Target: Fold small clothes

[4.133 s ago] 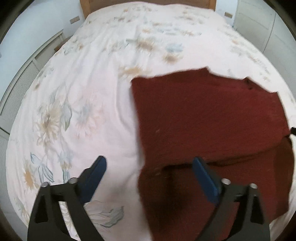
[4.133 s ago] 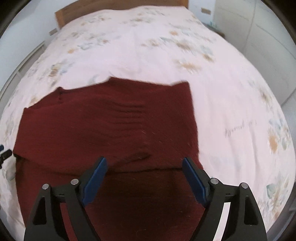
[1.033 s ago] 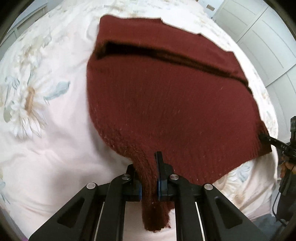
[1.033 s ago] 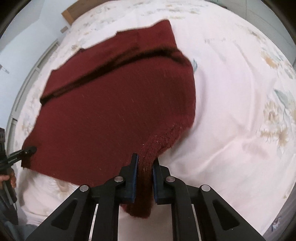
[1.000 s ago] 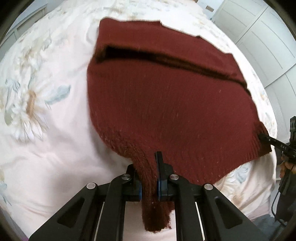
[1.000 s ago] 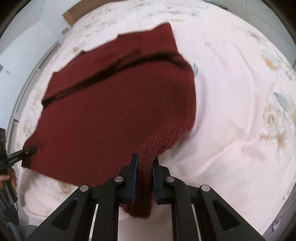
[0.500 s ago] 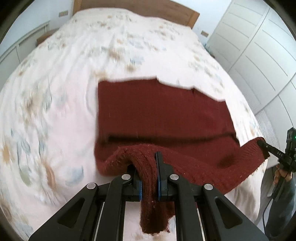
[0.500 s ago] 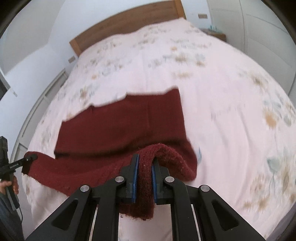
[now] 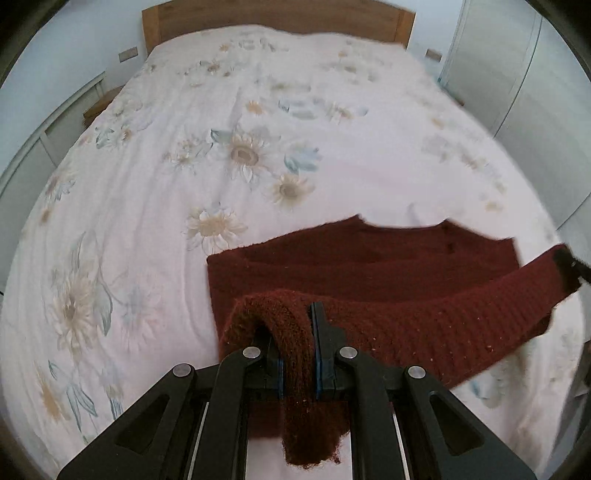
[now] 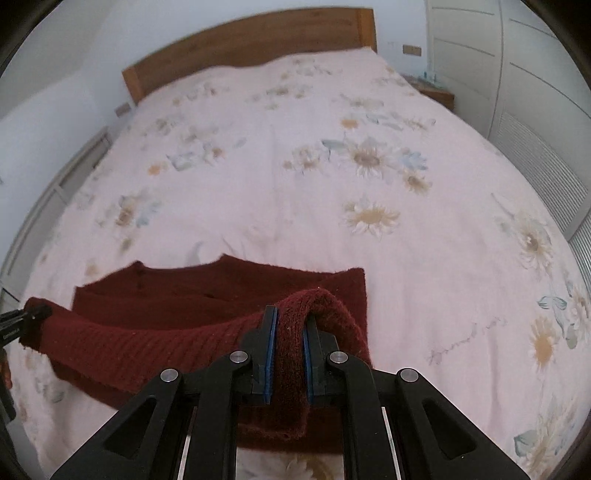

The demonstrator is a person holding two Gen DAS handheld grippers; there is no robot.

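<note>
A dark red knitted sweater (image 9: 369,273) lies partly on the bed, its near hem lifted and stretched between both grippers. My left gripper (image 9: 298,347) is shut on the hem's left corner, with a tuft hanging below the jaws. My right gripper (image 10: 286,338) is shut on the other corner of the sweater (image 10: 221,291). The lifted hem runs as a ribbed band above the flat part. The right gripper's tip (image 9: 570,264) shows at the right edge of the left wrist view, and the left gripper's tip (image 10: 22,321) shows at the left edge of the right wrist view.
The bed (image 9: 258,129) has a pale floral duvet and a wooden headboard (image 9: 277,16) at the far end. White wardrobe doors (image 10: 535,74) stand along the right. A low white radiator or panel (image 9: 44,136) runs along the left wall.
Both grippers have lifted the hem and carried it forward over the sweater toward the headboard. The views have tilted up, showing far more of the bed.
</note>
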